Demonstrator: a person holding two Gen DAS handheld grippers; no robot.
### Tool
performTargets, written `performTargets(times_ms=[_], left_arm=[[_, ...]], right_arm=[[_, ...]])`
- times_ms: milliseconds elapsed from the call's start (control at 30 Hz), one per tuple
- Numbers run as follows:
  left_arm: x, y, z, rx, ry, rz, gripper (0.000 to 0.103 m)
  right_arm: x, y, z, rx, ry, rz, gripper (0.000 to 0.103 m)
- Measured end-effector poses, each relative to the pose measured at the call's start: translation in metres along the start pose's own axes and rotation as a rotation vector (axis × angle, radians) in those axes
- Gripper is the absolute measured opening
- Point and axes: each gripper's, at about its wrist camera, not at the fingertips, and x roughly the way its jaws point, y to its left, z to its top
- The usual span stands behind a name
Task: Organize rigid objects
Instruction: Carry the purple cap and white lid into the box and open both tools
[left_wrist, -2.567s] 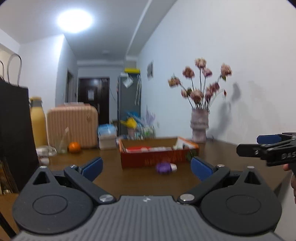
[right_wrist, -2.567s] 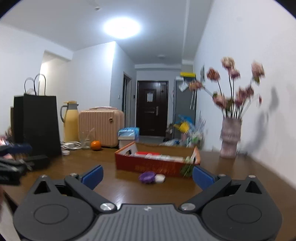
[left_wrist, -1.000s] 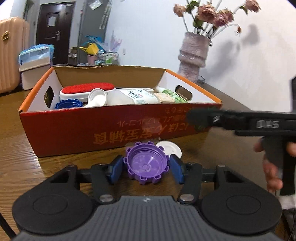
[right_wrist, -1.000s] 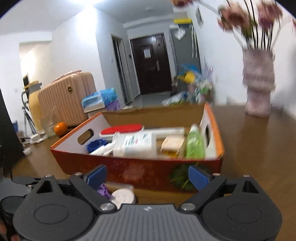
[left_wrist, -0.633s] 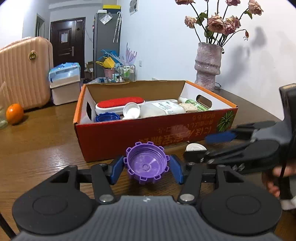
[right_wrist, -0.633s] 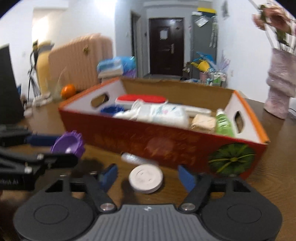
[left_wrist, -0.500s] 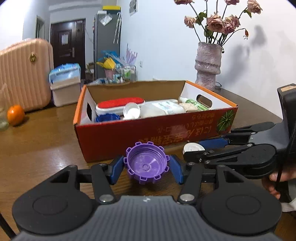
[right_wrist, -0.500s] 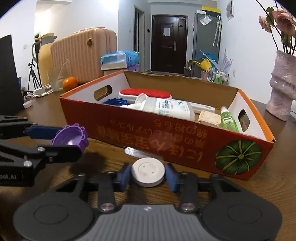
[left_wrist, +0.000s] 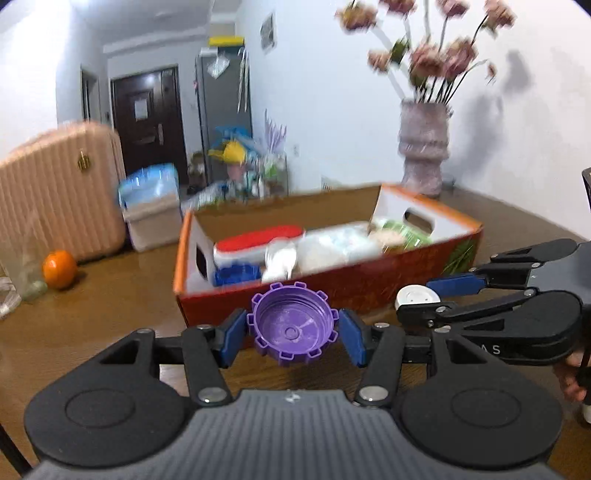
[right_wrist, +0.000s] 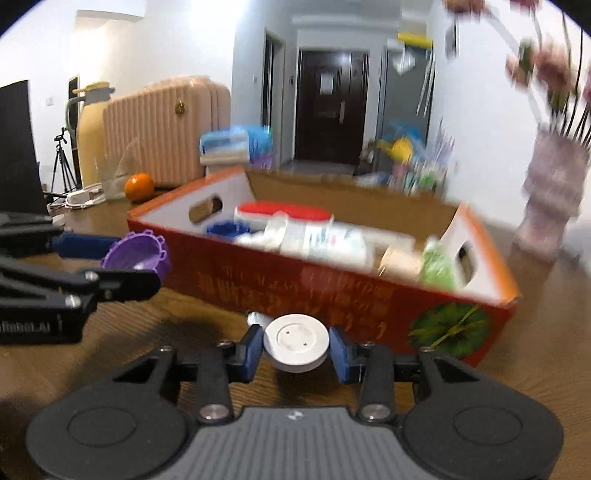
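I have the purple cap (left_wrist: 291, 326) pinched in the left gripper (left_wrist: 291, 334) and the white lid (right_wrist: 296, 343) pinched in the right gripper (right_wrist: 296, 349), both just short of the box (left_wrist: 332, 291) on the counter (left_wrist: 110, 295). To do this well I'd raise each clear of the near wall before going forward, keep the two grippers apart, and let go only over a free spot by the blue cap (left_wrist: 236, 275), low down.

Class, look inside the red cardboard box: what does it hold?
The red cardboard box holds a red-topped white container, a blue cap, a white bottle and a green bottle; anything beneath them is hidden.
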Motion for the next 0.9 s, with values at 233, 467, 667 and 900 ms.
performTargets(times_ms=[233,467,667,900], left_arm=[[-0.090,-0.002,0.016,-0.054,-0.115,0.018,0.055],[-0.185,-0.016,-0.002,-0.100,-0.280,0.063,0.056],[-0.226,-0.017,-0.039,-0.170,-0.254,0.112,0.056],[-0.274,-0.018,-0.055,-0.201,-0.307,0.109,0.056]], right_arm=[[-0.098,0.005,0.004,0.022,-0.123,-0.014,0.038],[-0.190,0.019,-0.019,0.071,-0.235,-0.040,0.039],[-0.248,0.040,-0.050,0.128,-0.279,-0.036,0.038],[-0.295,0.059,-0.068,0.128,-0.319,-0.054,0.038]])
